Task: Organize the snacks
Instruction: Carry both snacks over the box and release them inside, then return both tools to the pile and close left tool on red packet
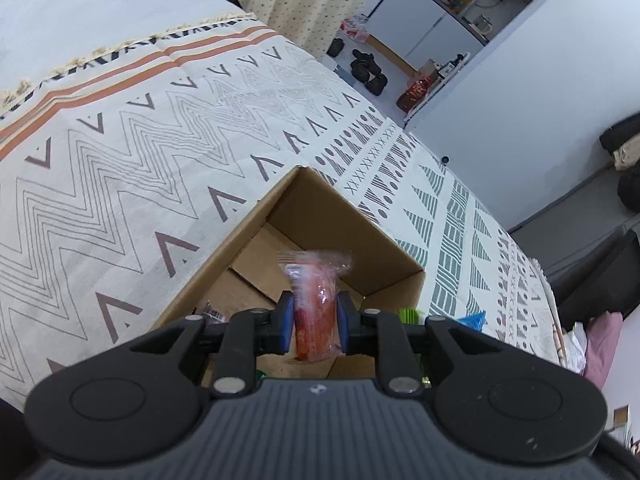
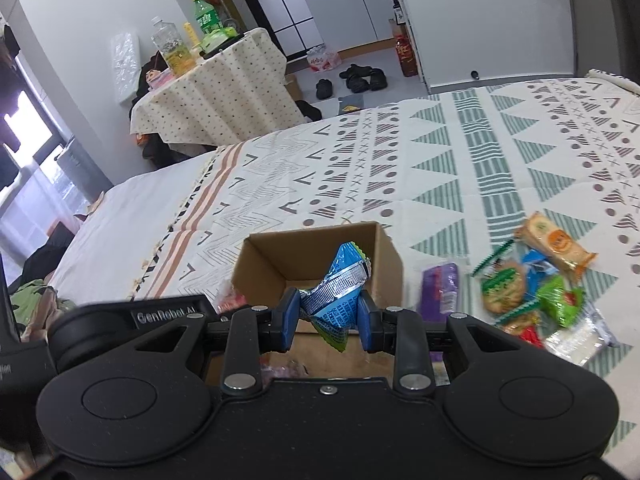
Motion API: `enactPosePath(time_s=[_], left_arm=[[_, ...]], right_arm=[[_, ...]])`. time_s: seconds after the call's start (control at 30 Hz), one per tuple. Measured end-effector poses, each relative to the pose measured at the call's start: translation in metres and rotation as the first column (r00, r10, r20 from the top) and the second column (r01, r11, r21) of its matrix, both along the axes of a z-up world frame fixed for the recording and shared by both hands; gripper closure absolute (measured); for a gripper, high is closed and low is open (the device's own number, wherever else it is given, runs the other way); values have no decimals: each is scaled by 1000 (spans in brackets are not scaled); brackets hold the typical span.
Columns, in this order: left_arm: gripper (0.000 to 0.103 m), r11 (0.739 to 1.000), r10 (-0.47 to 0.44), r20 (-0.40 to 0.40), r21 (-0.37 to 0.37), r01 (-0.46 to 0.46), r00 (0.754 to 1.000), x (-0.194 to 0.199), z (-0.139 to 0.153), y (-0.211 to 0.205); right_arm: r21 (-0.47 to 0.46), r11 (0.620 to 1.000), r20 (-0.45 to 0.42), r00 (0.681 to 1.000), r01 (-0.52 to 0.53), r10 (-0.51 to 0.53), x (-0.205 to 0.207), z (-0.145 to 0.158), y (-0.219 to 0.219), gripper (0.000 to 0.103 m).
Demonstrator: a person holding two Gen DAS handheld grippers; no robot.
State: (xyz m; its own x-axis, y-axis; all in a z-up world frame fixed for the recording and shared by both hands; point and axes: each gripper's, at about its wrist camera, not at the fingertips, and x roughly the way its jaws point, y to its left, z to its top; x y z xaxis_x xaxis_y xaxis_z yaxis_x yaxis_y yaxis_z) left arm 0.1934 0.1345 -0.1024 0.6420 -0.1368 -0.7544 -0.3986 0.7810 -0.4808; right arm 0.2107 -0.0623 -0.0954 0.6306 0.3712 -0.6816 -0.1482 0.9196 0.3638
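Observation:
An open cardboard box (image 1: 344,216) stands on a patterned bed cover; it also shows in the right wrist view (image 2: 264,264). My left gripper (image 1: 314,320) is shut on a red snack packet (image 1: 316,300) and holds it over the box opening. My right gripper (image 2: 330,316) is shut on a crumpled blue and green snack packet (image 2: 340,288) just in front of and above the box. A pile of loose snack packets (image 2: 536,284) lies on the cover to the right of the box, with a purple packet (image 2: 440,286) nearest it.
The bed cover (image 2: 440,168) stretches wide around the box. Beyond the bed's edge stand a draped table with bottles (image 2: 208,80), shoes (image 2: 360,78) on the floor and white cabinets (image 2: 480,20). A packet lies inside the box at its near left (image 1: 214,312).

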Motion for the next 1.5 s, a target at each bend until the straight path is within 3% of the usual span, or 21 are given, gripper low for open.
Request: enactPosePath(time_s=[0.37,0.47,0.57,0.7,0.83,1.23,1.5], left_arm=[[79,998,59,4,-14,-59,998,-3,1,8],[72,998,67,-2,-9,-67,998,-3,2,9],[61,997,77,-4,8,-77,997,-4,3,8],[43,996,81,-3,34,-81,997,-4,5,2],[21,994,77,-9,72,-76,997,-3,7,-9],[11,992,-39,33,122,35,999,-1,15,-55],[11,967,-182,45,189,171,982,0,15,-104]], right_arm=[[38,999,-5,1000,-22,23,15,-1,11,73],[51,998,-3,999,-35,35,18,0,12,69],[72,996,-8,999,-49,50,20,2,12,57],[65,997,-7,999,-36,36,17,5,1,57],[48,999,-13,1000,-3,4,10,5,-20,49],[-5,996,-13,995,95,-95,-15,-1,-87,34],[-18,987,-4,987,160,-160,-32,-5,-139,25]])
